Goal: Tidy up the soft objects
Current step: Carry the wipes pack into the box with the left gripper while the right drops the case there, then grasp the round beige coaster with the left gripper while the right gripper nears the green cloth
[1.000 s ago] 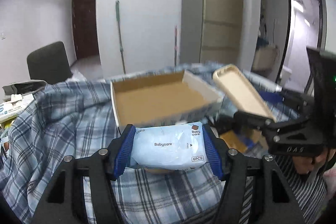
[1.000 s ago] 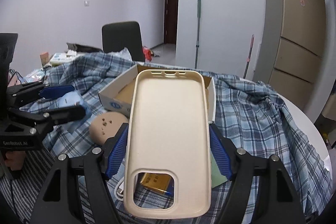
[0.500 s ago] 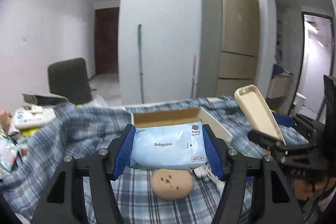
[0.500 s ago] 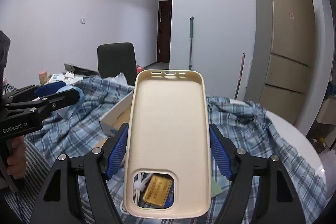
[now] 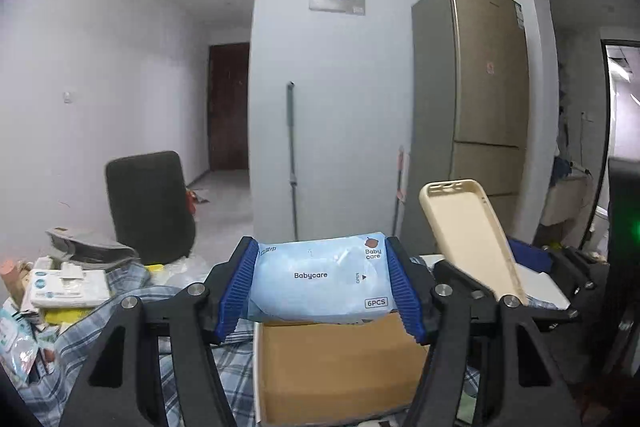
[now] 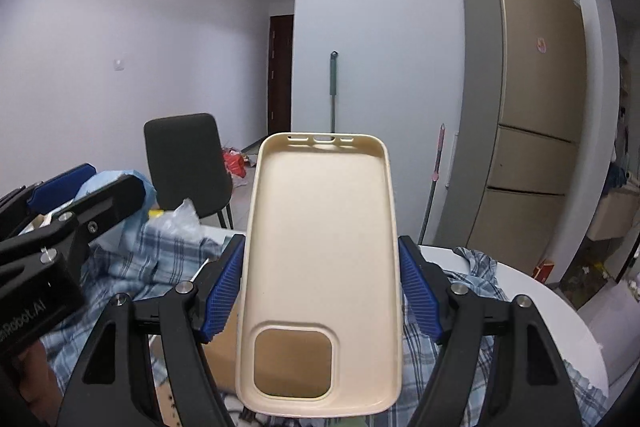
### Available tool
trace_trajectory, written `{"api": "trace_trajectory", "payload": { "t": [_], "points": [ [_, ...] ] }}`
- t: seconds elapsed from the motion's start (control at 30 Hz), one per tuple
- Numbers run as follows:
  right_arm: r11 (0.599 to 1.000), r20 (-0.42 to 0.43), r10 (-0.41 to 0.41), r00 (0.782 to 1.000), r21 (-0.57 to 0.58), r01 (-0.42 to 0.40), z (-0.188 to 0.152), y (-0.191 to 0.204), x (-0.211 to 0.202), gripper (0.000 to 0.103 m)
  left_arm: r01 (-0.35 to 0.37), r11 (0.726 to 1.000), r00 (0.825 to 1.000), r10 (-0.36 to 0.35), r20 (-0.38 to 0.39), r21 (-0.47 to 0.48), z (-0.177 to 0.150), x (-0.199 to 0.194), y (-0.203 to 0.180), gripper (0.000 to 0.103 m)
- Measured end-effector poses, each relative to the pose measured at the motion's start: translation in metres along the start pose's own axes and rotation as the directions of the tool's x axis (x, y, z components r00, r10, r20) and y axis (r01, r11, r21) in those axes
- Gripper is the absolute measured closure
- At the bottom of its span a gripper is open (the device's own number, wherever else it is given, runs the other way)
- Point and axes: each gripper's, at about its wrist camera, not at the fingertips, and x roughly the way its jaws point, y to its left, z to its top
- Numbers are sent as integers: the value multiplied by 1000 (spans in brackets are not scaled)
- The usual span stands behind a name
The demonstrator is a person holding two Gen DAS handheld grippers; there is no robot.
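Note:
My left gripper (image 5: 320,283) is shut on a light blue Babycare wipes pack (image 5: 316,279) and holds it above the open cardboard box (image 5: 336,367), whose brown floor shows below. My right gripper (image 6: 320,287) is shut on a beige soft phone case (image 6: 320,267), held upright over the same box (image 6: 224,355). The case also shows at the right of the left wrist view (image 5: 472,239). The left gripper shows at the left of the right wrist view (image 6: 72,211).
A blue plaid cloth (image 5: 120,311) covers the round white table (image 6: 560,315). Packs and clutter (image 5: 64,287) lie at the table's left. A dark chair (image 5: 148,203) stands behind it. A fridge (image 5: 472,115) and a mop (image 5: 292,155) stand at the back wall.
Both grippers have risen and tilted up, still holding their objects; the box now lies low in both views and the round tan object is out of sight.

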Motion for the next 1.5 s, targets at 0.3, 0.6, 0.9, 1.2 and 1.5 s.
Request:
{"api": "trace_trajectory", "payload": {
  "t": [0.3,0.6,0.9,1.2,1.5],
  "points": [
    [995,-108,43,993,91,-33,-29,-8,42,31,-11,1000,989,8,-145,-16,-32,51,22,37],
    [992,-319,106,942,95,-79,-71,-11,97,31,-10,1000,913,15,-408,14,-77,108,26,36],
    [989,-405,128,905,122,-85,-85,-14,128,30,16,1000,888,-16,-459,-4,-102,134,31,35],
    [996,-439,91,894,64,-70,-92,-8,138,15,-17,1000,905,19,-424,9,-100,130,30,15],
    [988,-361,109,926,139,-62,-68,-28,114,15,-36,999,965,27,-262,-30,-57,85,36,15]
  ]
}}
